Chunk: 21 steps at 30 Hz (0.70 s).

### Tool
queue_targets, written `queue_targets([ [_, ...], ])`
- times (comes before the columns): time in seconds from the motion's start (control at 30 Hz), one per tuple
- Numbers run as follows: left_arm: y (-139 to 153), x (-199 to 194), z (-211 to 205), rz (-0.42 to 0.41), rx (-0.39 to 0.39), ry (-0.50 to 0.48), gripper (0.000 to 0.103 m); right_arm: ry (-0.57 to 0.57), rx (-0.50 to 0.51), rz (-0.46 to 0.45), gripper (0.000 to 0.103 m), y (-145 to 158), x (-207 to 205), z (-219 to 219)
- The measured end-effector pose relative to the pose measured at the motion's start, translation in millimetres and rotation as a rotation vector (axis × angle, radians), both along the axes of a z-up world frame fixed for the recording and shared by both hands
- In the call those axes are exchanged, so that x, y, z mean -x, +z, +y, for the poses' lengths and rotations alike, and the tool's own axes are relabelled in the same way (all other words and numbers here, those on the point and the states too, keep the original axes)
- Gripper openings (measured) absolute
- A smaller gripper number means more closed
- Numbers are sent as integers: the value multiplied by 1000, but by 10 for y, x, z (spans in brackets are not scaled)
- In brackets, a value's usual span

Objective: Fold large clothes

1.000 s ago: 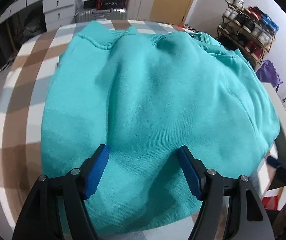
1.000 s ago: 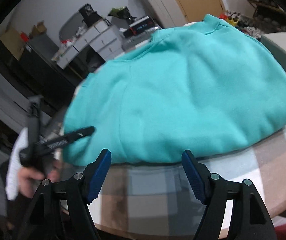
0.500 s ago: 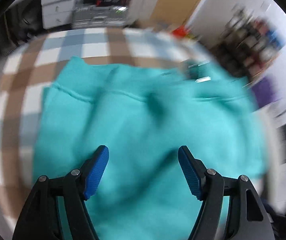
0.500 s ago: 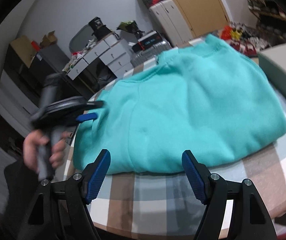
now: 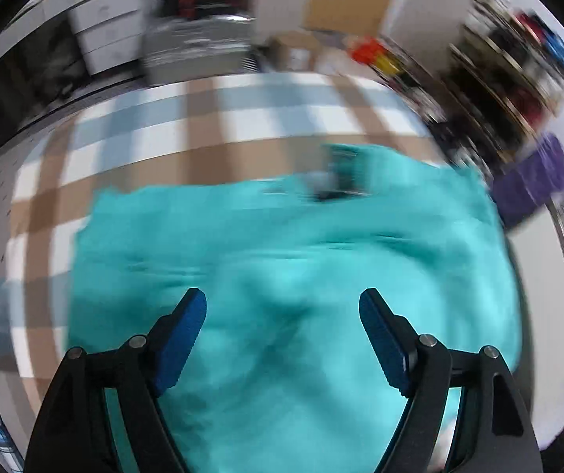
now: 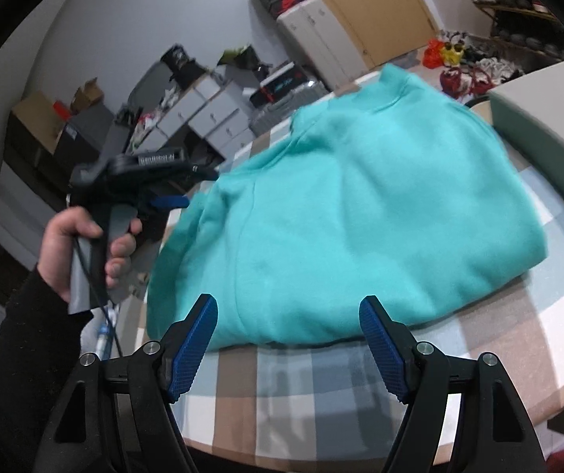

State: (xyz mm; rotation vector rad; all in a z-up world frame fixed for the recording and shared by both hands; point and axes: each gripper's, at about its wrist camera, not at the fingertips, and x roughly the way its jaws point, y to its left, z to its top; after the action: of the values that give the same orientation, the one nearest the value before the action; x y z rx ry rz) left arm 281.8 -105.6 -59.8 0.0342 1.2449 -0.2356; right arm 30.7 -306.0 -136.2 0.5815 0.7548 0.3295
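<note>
Left hand: at the left edge of the right wrist view, fist wrapped round a grey handle, black sleeve below it. Left gripper: pointed steeply down over the cloth, jaws opening, nothing between them, blue pads clear of the fabric. In the right wrist view the same tool's black body bears white lettering, too blurred to read.

Right gripper: low centre of frame, angled downward, jaws released and empty, above the checked table.

Turquoise sweatshirt: folded, lying flat on the table, filling the centre of both views.
</note>
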Motion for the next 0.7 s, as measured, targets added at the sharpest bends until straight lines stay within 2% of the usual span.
queue_targets([
  [0.07, 9, 2, -448, 4, -48, -102, 77, -89, -15, -34, 80, 34, 62, -228],
  [0.1, -15, -22, -702, -11, -106, -153, 77, -112, -18, -39, 81, 43, 75, -288],
  [0.13, -67, -76, -919, -32, -162, -190, 77, -146, -15, -39, 81, 30, 93, -388],
  [0.2, -212, -269, -1215, -45, -225, -232, 77, -179, 21, -30, 81, 13, 104, -481],
  [0.23, -307, -383, -1356, -20, -237, -237, 77, -193, 34, -31, 81, 0, 116, -517],
  [0.3, -478, -486, -1469, 29, -212, -229, 77, -198, 25, -32, 81, 1, 112, -547],
  [0.33, -615, -518, -1513, 61, -221, -233, 77, -194, 13, -30, 81, -7, 105, -554],
  [0.4, -848, -565, -1542, 70, -275, -229, 83, -184, 5, -31, 81, -11, 95, -560],
  [0.47, -920, -579, -1505, 32, -252, -189, 90, -164, 7, -33, 81, -5, 80, -538],
  [0.5, -929, -573, -1493, 38, -251, -185, 91, -157, 3, -34, 81, 1, 73, -537],
  [0.57, -874, -624, -1544, 69, -275, -195, 90, -146, -14, -35, 81, 11, 68, -529],
  [0.6, -802, -641, -1597, 85, -285, -199, 83, -146, -25, -40, 81, 17, 78, -534],
  [0.63, -659, -630, -1646, 83, -258, -220, 74, -146, -33, -45, 81, 21, 92, -546],
  [0.67, -475, -574, -1708, 64, -185, -261, 64, -147, -41, -51, 81, 29, 107, -542],
  [0.7, -336, -503, -1780, 43, -121, -304, 64, -147, -46, -54, 81, 36, 112, -537],
])
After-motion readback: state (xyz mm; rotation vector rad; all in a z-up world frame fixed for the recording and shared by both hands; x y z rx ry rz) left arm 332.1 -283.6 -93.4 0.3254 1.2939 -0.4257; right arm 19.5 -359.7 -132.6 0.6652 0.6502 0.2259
